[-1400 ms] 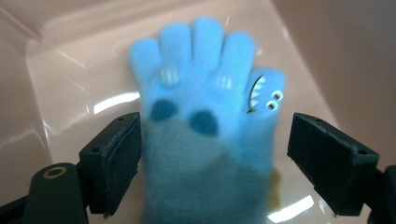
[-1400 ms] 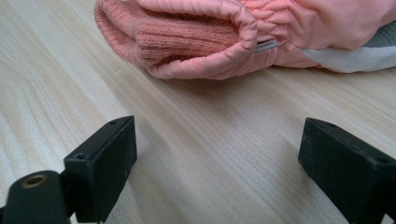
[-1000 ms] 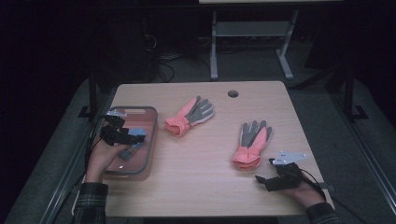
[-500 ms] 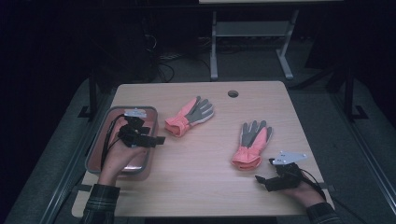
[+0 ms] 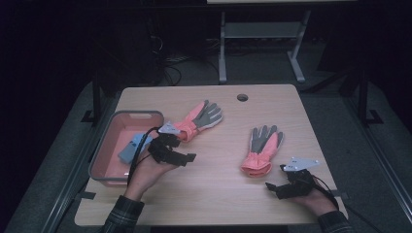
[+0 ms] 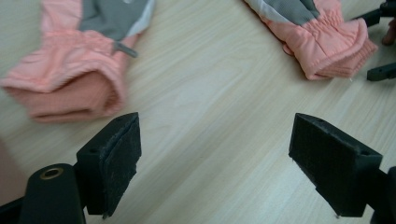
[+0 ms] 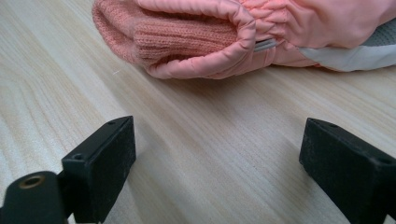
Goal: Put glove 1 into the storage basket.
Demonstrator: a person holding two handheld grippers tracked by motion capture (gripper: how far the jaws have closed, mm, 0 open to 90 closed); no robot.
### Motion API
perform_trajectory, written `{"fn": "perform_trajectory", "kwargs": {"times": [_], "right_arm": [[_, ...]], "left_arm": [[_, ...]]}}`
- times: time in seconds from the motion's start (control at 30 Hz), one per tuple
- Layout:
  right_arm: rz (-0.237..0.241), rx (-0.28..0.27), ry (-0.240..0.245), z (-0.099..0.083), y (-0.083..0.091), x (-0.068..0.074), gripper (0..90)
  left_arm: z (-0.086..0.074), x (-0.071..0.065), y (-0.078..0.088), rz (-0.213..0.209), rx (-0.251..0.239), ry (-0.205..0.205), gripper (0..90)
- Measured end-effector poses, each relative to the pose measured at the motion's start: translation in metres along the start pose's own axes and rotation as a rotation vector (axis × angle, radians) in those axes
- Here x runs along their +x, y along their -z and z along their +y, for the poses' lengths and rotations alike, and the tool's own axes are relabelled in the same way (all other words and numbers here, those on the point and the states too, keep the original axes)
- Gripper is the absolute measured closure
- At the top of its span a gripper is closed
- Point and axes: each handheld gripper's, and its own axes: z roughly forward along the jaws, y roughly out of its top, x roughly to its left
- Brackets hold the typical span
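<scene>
You have two salmon-pink padded cloth gloves (image 5: 198, 121) (image 5: 261, 148) with grey matt palms and ribbed knit cuffs on a pale matt wood-grain table (image 5: 218, 194), a pink plastic tub (image 5: 104, 167) at its left edge, and black rough-foam pads (image 6: 122, 156).

two pink-and-grey winter gloves lie on the table: the left glove (image 5: 197, 121) and the right glove (image 5: 261, 149). one wooden table (image 5: 218, 194) with one round cable hole (image 5: 242, 97); one pink plastic bin (image 5: 116, 127) holding one blue item (image 5: 132, 148), too unclear to name. two handheld grippers, a left gripper (image 5: 187, 156) and a right gripper (image 5: 272, 188), each with two black jaws and one grey plate.
</scene>
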Motion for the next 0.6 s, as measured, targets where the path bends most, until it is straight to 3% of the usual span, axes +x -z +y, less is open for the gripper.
{"fn": "perform_trajectory", "kwargs": {"times": [0.37, 0.53, 0.6], "right_arm": [[0.000, 0.025, -0.003, 0.001, 0.002, 0.000, 10.6], [-0.003, 0.067, -0.003, 0.003, 0.007, -0.003, 14.5], [0.001, 0.077, -0.003, 0.004, 0.010, -0.004, 16.7]], "left_arm": [[-0.027, -0.028, -0.037, -0.010, 0.030, -0.088, 16.4], [-0.045, -0.033, -0.046, -0.021, 0.054, -0.117, 15.2], [-0.051, -0.033, -0.049, -0.008, 0.050, -0.123, 14.8]]}}
